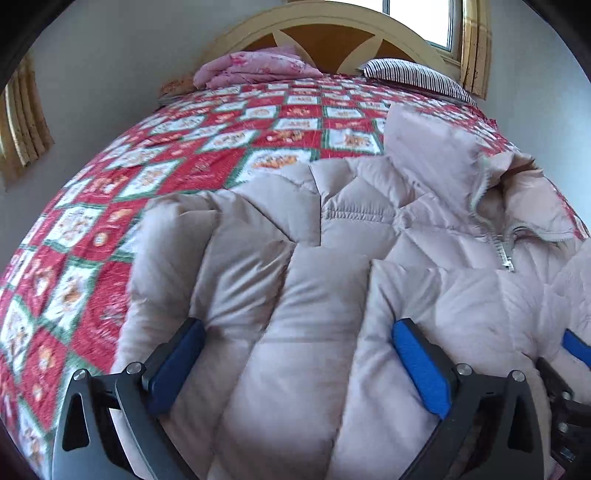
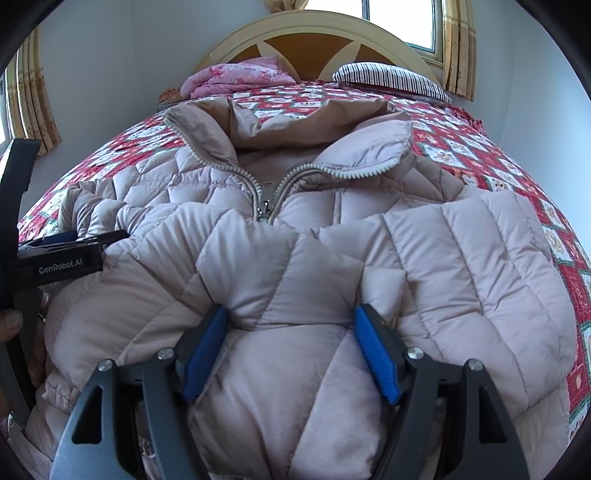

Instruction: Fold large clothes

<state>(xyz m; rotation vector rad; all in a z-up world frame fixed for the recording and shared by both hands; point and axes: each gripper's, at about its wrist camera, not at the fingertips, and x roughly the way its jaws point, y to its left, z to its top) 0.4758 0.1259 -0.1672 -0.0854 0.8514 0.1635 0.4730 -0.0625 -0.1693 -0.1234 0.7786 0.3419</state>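
Observation:
A pale pink quilted down jacket [image 1: 354,206] lies face up on the bed, zipped partway, collar [image 2: 325,122] spread toward the headboard. In the left wrist view my left gripper [image 1: 299,325] stands wide open over the jacket's left side. The puffy fabric bulges between its blue pads [image 1: 421,369] without being pinched. In the right wrist view my right gripper [image 2: 291,310] is shut on a thick fold of the jacket [image 2: 461,258] just below the zipper pull [image 2: 264,206], and the fabric creases at both pads. The left gripper's black body [image 2: 62,260] shows at the left edge.
A red, white and green patchwork quilt [image 1: 184,155] covers the bed. A folded pink blanket [image 1: 255,68] and a striped pillow [image 1: 413,75] lie against the arched headboard [image 1: 325,22]. Walls stand close on both sides; curtains [image 2: 31,110] hang at the left.

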